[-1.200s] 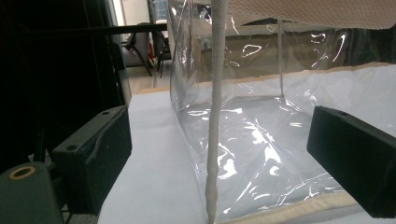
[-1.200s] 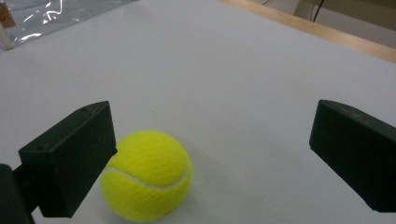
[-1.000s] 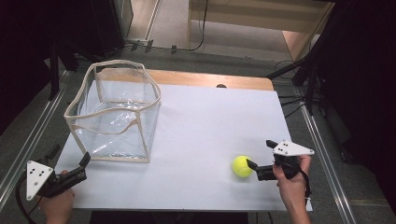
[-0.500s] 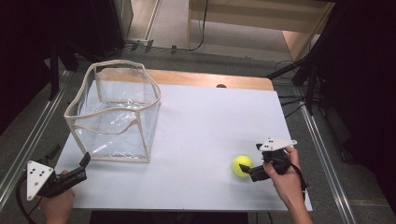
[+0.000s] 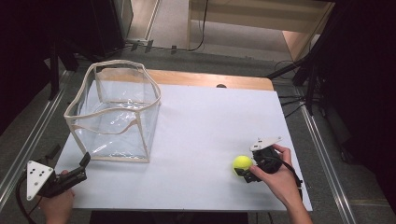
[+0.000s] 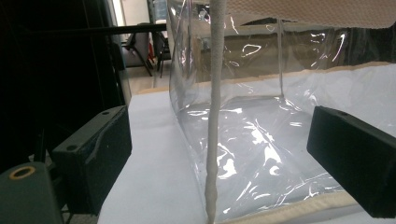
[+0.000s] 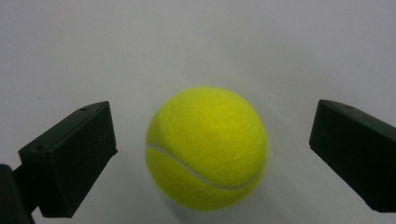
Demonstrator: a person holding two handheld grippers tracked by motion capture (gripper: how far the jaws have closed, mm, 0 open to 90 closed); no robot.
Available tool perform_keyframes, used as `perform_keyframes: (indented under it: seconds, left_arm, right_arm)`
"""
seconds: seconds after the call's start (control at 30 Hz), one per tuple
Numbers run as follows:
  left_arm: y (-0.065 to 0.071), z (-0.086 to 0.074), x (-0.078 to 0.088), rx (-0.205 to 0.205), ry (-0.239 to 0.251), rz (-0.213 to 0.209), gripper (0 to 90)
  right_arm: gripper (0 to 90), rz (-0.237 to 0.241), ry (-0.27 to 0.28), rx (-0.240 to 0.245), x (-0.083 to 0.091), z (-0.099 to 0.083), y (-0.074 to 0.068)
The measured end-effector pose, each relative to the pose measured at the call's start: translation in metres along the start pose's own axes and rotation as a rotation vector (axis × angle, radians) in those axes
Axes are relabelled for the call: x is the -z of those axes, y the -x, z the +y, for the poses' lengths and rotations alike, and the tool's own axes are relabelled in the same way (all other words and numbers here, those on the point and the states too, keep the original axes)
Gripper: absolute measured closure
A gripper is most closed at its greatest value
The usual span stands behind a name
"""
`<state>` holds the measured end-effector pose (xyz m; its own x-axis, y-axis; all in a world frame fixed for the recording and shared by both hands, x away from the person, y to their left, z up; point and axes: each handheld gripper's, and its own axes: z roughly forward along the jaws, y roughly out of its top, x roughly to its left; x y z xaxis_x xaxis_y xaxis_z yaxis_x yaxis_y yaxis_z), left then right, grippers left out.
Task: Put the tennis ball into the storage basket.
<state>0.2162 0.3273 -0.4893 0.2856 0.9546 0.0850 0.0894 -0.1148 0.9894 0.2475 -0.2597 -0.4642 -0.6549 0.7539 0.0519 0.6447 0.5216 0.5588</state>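
Observation:
A yellow tennis ball (image 5: pixel 242 163) (image 7: pixel 206 147) lies on the white table top (image 5: pixel 210 121) near the front right. My right gripper (image 5: pixel 246 169) (image 7: pixel 210 154) is open, its jaws on either side of the ball without touching it. A clear plastic bin with a beige rim (image 5: pixel 116 112) (image 6: pixel 261 116) stands at the left of the table. At the front left corner my left gripper (image 5: pixel 84 167) (image 6: pixel 224 154) is open, pointing at the bin's near corner seam, with nothing between its jaws.
The bin holds nothing that I can see. A wooden strip (image 5: pixel 210 80) runs along the table's far edge. Metal rails (image 5: pixel 28 140) flank the table, and cables lie on the floor at the right (image 5: pixel 299 100).
My right gripper has moved left and tilted down toward the ball, so its jaws now straddle it. The ball and my left gripper have stayed in place.

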Motion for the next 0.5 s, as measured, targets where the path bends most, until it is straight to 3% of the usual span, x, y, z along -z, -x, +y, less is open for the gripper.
perform_keyframes:
  seconds: [0.33, 0.47, 0.5]
  left_arm:
    - [0.000, 0.000, 0.000, 0.000, 0.000, 0.000, 6.9]
    - [0.000, 0.000, 0.000, -0.004, -0.001, 0.000, 6.9]
    - [0.000, 0.000, 0.000, -0.005, -0.001, 0.000, 6.9]
  right_arm:
    - [0.0, 0.024, -0.097, 0.009, -0.010, 0.002, -0.001]
    - [0.0, 0.019, -0.117, -0.017, -0.014, 0.003, 0.000]
    - [5.7, 0.020, -0.131, -0.024, -0.016, 0.002, 0.002]
